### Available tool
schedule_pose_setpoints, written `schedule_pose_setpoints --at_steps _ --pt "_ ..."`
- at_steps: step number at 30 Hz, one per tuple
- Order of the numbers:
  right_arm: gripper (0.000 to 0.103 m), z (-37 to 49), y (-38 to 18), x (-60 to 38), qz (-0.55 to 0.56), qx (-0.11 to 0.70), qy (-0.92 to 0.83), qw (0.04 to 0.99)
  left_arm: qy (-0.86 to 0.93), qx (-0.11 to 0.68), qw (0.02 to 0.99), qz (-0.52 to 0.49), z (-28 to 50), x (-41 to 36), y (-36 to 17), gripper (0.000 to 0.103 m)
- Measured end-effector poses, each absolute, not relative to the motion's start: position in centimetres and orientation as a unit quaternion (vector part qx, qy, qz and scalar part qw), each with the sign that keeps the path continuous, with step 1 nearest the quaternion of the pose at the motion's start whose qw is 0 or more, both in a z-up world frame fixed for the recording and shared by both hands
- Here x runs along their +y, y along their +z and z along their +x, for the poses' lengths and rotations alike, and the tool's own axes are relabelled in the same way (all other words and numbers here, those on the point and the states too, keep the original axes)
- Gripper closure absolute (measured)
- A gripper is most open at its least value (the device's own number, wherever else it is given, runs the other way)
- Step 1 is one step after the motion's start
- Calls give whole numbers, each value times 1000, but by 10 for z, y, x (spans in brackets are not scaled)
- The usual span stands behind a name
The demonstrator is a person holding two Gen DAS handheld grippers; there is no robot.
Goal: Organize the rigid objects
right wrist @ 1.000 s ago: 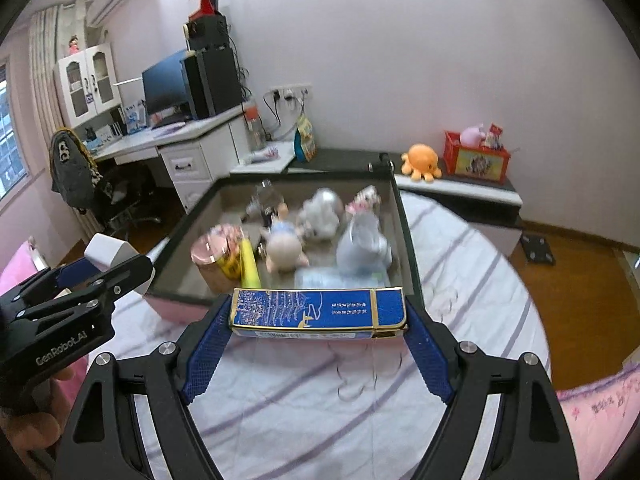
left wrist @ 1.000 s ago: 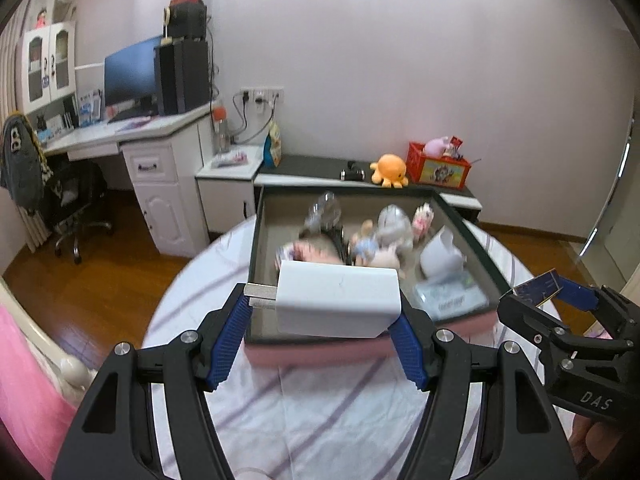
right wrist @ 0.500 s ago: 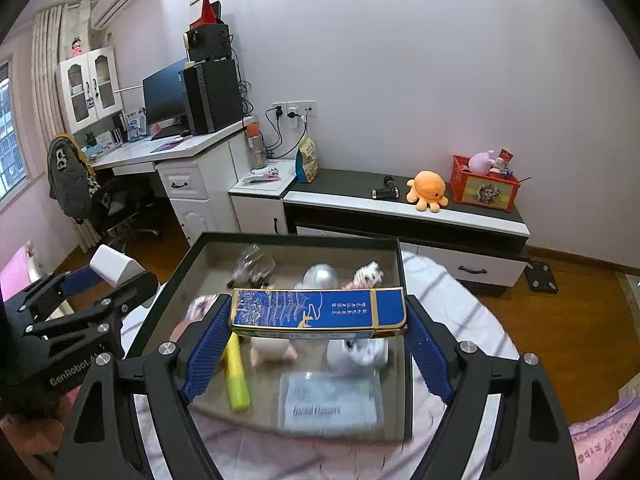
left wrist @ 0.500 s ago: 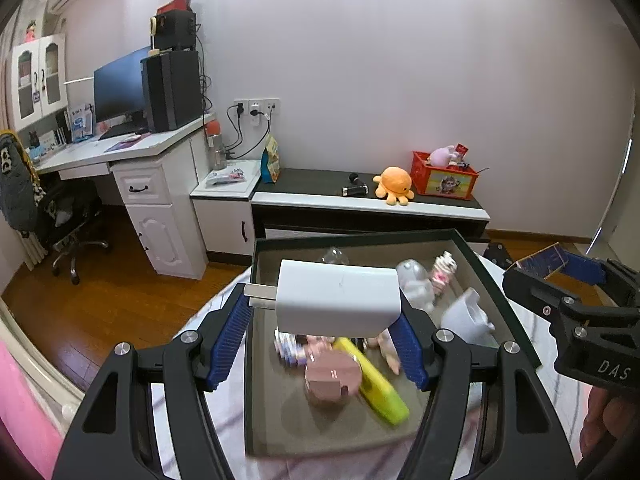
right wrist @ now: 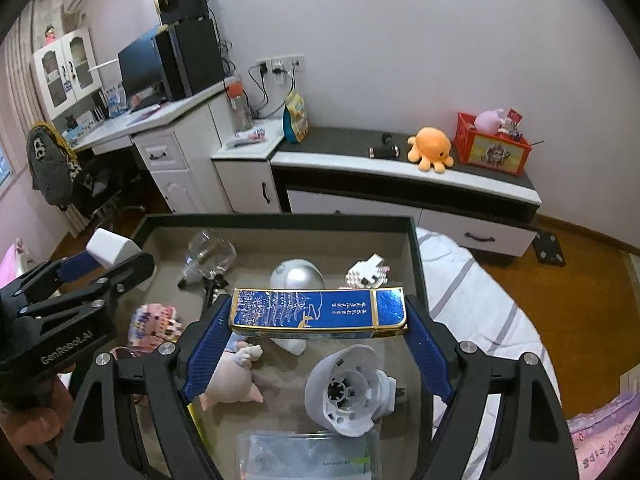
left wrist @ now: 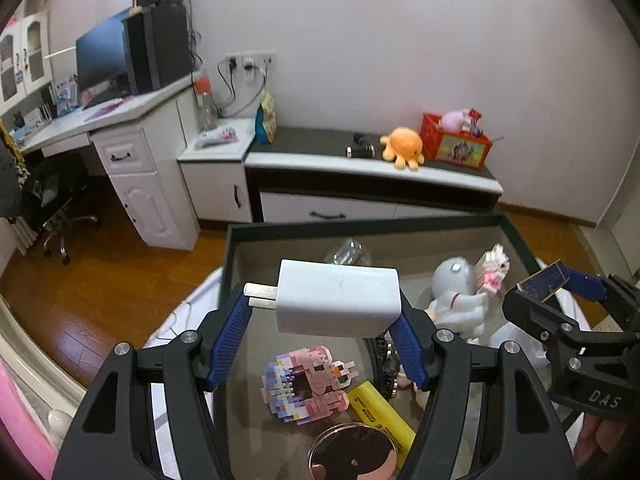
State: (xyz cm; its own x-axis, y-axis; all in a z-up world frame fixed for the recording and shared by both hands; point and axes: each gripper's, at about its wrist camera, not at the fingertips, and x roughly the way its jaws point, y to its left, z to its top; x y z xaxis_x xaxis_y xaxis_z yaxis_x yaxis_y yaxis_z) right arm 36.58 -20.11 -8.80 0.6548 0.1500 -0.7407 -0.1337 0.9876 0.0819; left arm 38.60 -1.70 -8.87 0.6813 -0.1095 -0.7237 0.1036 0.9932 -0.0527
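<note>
You had the left gripper (left wrist: pixel 324 320) clamped end to end on the white charger (left wrist: pixel 338 298), and the jaws of the right gripper (right wrist: pixel 318 330) held the blue box (right wrist: pixel 318 314) by its short ends. Both items hung over the open tray (right wrist: pixel 414 248), neither set down. Already lying inside were the brick figure (left wrist: pixel 306 384), the yellow bar (left wrist: pixel 380 412), the white figurine (left wrist: pixel 456 296) and what looked like a clear bulb (right wrist: pixel 210 256). Judging by this, sorting was well along; placing these two items remained.
</note>
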Motion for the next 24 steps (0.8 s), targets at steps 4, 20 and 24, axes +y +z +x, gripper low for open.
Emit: schedule_pose_setpoints --at_steps 4,20,24 --pt "18 368 -93 -198 3 418 79 905 -55 391 919 5 385 -19 -86 24" --pt "0 310 -56 -214 66 375 57 923 -31 328 944 6 303 0 -31 0" --pt "0 273 -37 -215 71 349 46 933 -19 308 951 17 263 0 -12 0"
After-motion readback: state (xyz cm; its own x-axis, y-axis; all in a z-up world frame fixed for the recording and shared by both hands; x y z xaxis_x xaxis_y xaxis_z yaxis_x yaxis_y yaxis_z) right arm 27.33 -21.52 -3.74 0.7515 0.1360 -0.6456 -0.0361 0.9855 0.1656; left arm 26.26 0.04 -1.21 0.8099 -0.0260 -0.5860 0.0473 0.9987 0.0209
